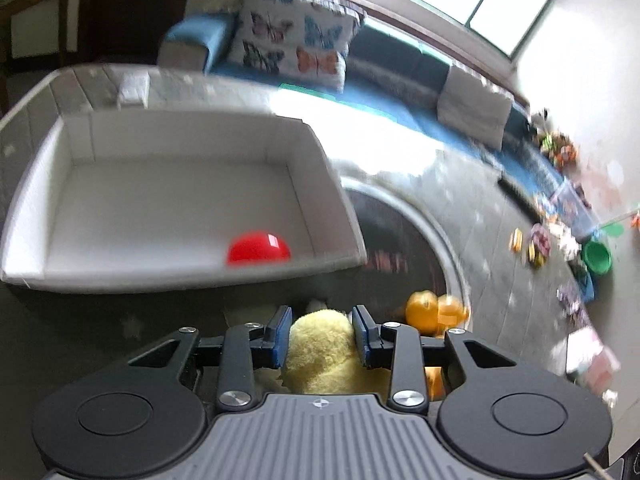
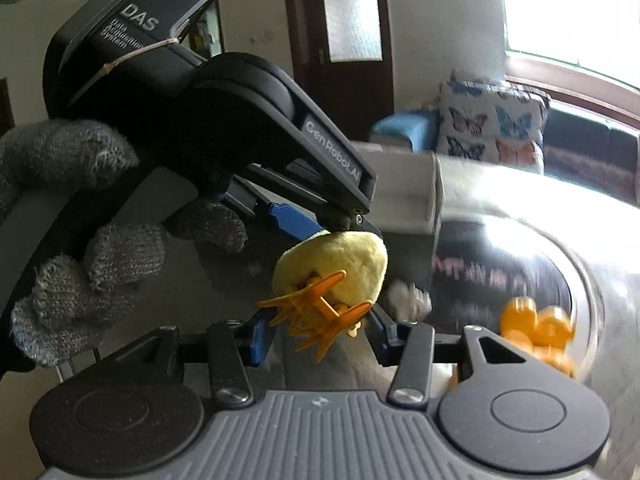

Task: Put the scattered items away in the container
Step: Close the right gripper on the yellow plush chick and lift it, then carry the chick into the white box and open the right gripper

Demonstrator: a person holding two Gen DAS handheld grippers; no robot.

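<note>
— Yellow plush (image 1: 324,356), where is it?
— Off the surface, clamped in the left gripper (image 1: 321,314). Blue pads (image 1: 280,332) press into it from both sides; the fuzzy body bulges between them. A gloved hand (image 2: 80,264) carries that gripper.
— Right gripper (image 2: 320,332)?
— Closed on an orange clip (image 2: 320,300), a plastic claw type with its prongs splayed. It sits just below the plush in the right wrist view, and they look to be touching.
— Container?
— White box (image 1: 180,280), open top, far left of the plush. One red ball (image 1: 258,248) inside, against the near wall by the right corner. Rest of the floor is bare white.
— Anything between plush and box?
— Only the box's near wall. A small white item (image 2: 404,296) lies under the plush; too blurred to identify.
— Other loose items?
— Orange duck-like toy (image 1: 434,312), just right of the left gripper, on the round dark surface (image 1: 400,232) with a pale rim.
— Background?
— Blue sofa (image 1: 400,68) far side, butterfly cushion (image 1: 292,36) on it. Toys litter the floor far right, including a green bowl (image 1: 598,256).
</note>
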